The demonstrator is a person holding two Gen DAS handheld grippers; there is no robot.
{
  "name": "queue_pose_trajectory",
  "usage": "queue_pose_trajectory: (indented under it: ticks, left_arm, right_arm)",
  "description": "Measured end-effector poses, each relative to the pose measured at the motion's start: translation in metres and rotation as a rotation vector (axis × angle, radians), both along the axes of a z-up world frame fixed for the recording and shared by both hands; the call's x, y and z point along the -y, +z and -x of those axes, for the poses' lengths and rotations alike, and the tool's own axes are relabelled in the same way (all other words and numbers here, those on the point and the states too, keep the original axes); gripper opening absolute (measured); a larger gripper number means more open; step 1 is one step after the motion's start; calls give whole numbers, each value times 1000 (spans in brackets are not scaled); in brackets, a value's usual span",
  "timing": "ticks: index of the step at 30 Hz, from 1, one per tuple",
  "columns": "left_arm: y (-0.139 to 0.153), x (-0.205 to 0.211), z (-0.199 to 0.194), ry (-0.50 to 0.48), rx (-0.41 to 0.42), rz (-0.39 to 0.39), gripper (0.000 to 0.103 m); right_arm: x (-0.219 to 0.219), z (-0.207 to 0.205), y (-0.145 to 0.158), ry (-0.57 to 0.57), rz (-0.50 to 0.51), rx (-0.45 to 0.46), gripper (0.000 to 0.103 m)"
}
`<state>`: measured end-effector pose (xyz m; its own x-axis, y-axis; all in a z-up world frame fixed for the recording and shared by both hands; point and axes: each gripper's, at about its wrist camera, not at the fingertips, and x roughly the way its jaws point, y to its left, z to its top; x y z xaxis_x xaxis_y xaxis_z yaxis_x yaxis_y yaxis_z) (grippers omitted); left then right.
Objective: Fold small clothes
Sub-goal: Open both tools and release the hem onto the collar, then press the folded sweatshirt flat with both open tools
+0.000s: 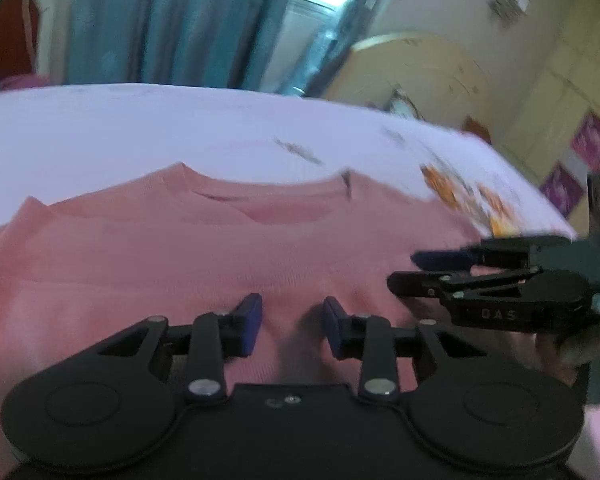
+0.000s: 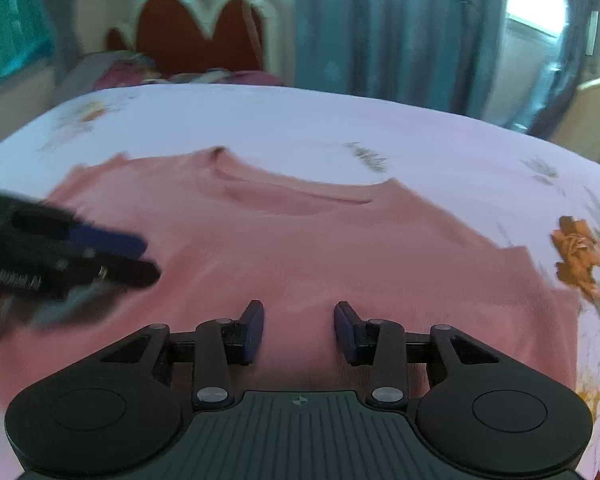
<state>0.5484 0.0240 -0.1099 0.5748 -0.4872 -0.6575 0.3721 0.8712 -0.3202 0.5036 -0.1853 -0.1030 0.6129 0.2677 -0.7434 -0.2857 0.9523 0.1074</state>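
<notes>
A pink sweater lies flat on the bed, neckline at the far side. It also shows in the right wrist view. My left gripper is open and empty just above the sweater's near part. My right gripper is open and empty over the sweater's near part too. The right gripper also shows at the right of the left wrist view. The left gripper shows blurred at the left of the right wrist view.
The sweater lies on a white sheet with orange flower prints. A red headboard and blue curtains stand behind the bed. A cream cupboard stands at the right.
</notes>
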Motion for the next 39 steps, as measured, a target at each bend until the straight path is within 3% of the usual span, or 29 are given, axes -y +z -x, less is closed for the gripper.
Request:
queue_pose_trajectory:
  ticks: [3, 6, 10, 13, 15, 18, 22, 24, 26, 30, 32, 34, 39]
  left_arm:
    - [0, -7, -2, 28, 8, 11, 29]
    - [-1, -21, 6, 33, 33, 10, 28]
    - [3, -59, 21, 139, 69, -29, 58]
    - [2, -82, 33, 216, 58, -41, 55]
    - [11, -79, 46, 243, 72, -41, 57]
    - [26, -45, 68, 177, 131, -36, 59]
    - [22, 8, 87, 83, 121, -57, 60]
    - [5, 29, 83, 63, 48, -150, 63]
    - [5, 41, 86, 61, 95, -218, 66]
    - [19, 34, 97, 69, 125, -142, 69]
    - [7, 42, 92, 46, 80, -208, 70]
    - [2, 47, 99, 43, 106, -242, 70]
    - [10, 31, 117, 102, 96, -176, 67]
  right_arm:
    - [11, -11, 0, -40, -26, -2, 39]
    - [23, -6, 1, -61, 10, 11, 39]
    - [68, 7, -4, -212, 38, -5, 39]
    - [91, 23, 3, -289, 15, -6, 39]
    - [83, 38, 18, -264, -8, 36, 39]
    - [49, 63, 32, -139, -69, 56, 40]
    - [0, 82, 23, 5, -63, 21, 39]
    - [-11, 82, 9, 5, 9, -3, 39]
    - [-15, 82, 9, 6, 41, 15, 39]
    - [-16, 95, 24, 26, 25, 36, 39]
    - [-20, 96, 12, 32, 54, -3, 39]
    - [-20, 101, 9, 21, 48, 1, 39]
    - [-14, 118, 23, 24, -25, -10, 39]
